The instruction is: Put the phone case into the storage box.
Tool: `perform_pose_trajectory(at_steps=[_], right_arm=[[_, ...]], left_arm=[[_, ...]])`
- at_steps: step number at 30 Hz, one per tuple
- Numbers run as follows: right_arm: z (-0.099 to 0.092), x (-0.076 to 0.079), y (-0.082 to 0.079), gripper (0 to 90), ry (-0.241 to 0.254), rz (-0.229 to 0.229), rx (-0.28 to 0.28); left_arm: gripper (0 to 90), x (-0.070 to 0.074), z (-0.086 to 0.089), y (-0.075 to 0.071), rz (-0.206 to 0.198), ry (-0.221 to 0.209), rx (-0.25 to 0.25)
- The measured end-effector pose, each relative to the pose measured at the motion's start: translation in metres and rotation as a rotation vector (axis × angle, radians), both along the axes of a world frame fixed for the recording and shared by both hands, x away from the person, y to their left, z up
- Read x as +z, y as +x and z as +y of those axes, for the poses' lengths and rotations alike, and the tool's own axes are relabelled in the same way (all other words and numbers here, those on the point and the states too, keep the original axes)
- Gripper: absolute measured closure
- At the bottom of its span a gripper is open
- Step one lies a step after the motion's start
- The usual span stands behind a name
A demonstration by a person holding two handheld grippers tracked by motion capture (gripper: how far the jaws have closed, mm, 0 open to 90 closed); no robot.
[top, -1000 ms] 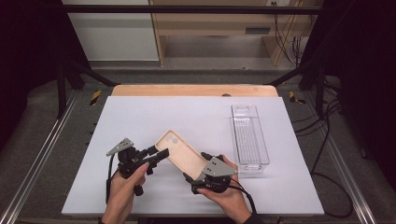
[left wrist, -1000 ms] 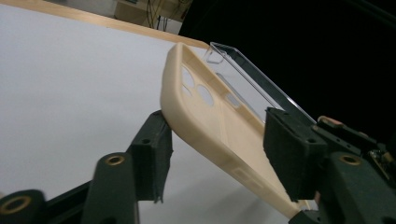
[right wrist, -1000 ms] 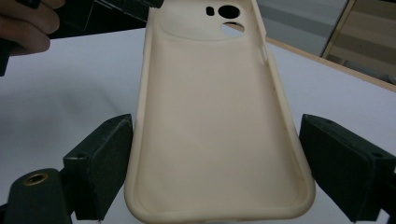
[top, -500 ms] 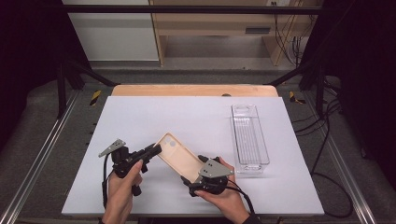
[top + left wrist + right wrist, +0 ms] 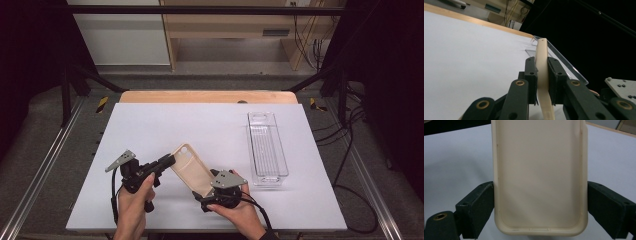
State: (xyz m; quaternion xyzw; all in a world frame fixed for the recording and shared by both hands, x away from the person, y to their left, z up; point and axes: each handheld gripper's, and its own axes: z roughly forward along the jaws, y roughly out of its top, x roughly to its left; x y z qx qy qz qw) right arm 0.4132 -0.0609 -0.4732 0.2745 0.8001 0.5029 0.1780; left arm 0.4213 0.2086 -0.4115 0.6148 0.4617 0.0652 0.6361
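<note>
Two hand-held grippers share one cream phone case [image 5: 191, 167] above the near edge of the white desk [image 5: 150, 125]. The left gripper [image 5: 167, 161] has just been closing, and its two black pads are now pressed on the thin edge of the case's far end, the case standing on edge between them in the left gripper view [image 5: 542, 67]. The right gripper [image 5: 204, 196] is clamped across the width of the near end, one pad on each long side [image 5: 539, 175]. The case hangs tilted in the air, clear of the desk top, with the clear plastic tray [image 5: 268, 147] lying well apart toward the right edge.

The risk, as it looks from here, is in the soft shell: two grips pulling or twisting against each other could bow it or pop it from the left pads, which bite only a narrow rim. Should the right gripper let go first, the long case may swing down and slip onto the desk.
</note>
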Motion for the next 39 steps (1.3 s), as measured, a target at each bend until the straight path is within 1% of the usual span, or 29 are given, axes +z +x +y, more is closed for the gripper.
perform_pose_trajectory(at_steps=[2, 3, 6, 8, 9, 11, 13, 16, 20, 23, 25, 29, 31, 34, 36, 39], right_arm=[[0.000, 0.000, 0.000, 11.1, 0.004, 0.004, 0.008], [0.000, 0.000, 0.000, 11.3, 0.010, 0.006, 0.014], [0.001, 0.001, 0.000, 6.9, 0.021, 0.012, 0.027], [0.001, 0.002, -0.001, 5.7, 0.029, 0.016, 0.031], [0.001, 0.003, -0.001, 5.1, 0.032, 0.019, 0.031], [0.000, 0.006, -0.001, 5.4, 0.037, 0.025, 0.022], [0.000, 0.009, -0.001, 5.4, 0.035, 0.035, 0.008], [0.000, 0.014, 0.000, 5.0, 0.026, 0.046, -0.001], [0.002, 0.022, 0.002, 4.6, 0.024, 0.056, -0.011], [0.004, 0.027, 0.002, 4.6, 0.004, 0.065, -0.019], [0.006, 0.031, 0.003, 4.3, -0.007, 0.072, -0.015], [0.010, 0.040, 0.004, 4.2, -0.016, 0.075, -0.015], [0.011, 0.045, 0.006, 4.1, -0.022, 0.085, -0.014], [0.012, 0.050, 0.009, 4.3, -0.052, 0.108, -0.025], [0.013, 0.052, 0.011, 4.3, -0.055, 0.127, -0.025], [0.015, 0.056, 0.014, 4.3, -0.058, 0.139, -0.030]], left_arm=[[79.4, 0.003, -0.002, -0.002, -0.018, 0.016, -0.004], [79.6, 0.005, -0.003, -0.003, -0.029, 0.031, -0.003], [79.7, 0.011, -0.007, -0.007, -0.073, 0.089, 0.008], [79.7, 0.014, -0.009, -0.009, -0.093, 0.105, 0.002], [79.7, 0.016, -0.011, -0.010, -0.105, 0.118, 0.003], [79.7, 0.020, -0.013, -0.013, -0.133, 0.164, 0.007], [79.7, 0.024, -0.015, -0.015, -0.158, 0.190, 0.012], [79.7, 0.028, -0.015, -0.018, -0.176, 0.206, 0.016], [79.7, 0.031, -0.015, -0.018, -0.185, 0.212, 0.018], [79.7, 0.032, -0.014, -0.019, -0.190, 0.219, 0.020], [79.7, 0.033, -0.014, -0.019, -0.192, 0.223, 0.017], [79.6, 0.034, -0.014, -0.020, -0.196, 0.231, 0.018], [79.7, 0.035, -0.014, -0.020, -0.200, 0.241, 0.020], [79.7, 0.035, -0.015, -0.020, -0.207, 0.249, 0.018], [79.6, 0.035, -0.016, -0.020, -0.208, 0.255, 0.020], [79.7, 0.035, -0.016, -0.020, -0.209, 0.259, 0.022]])
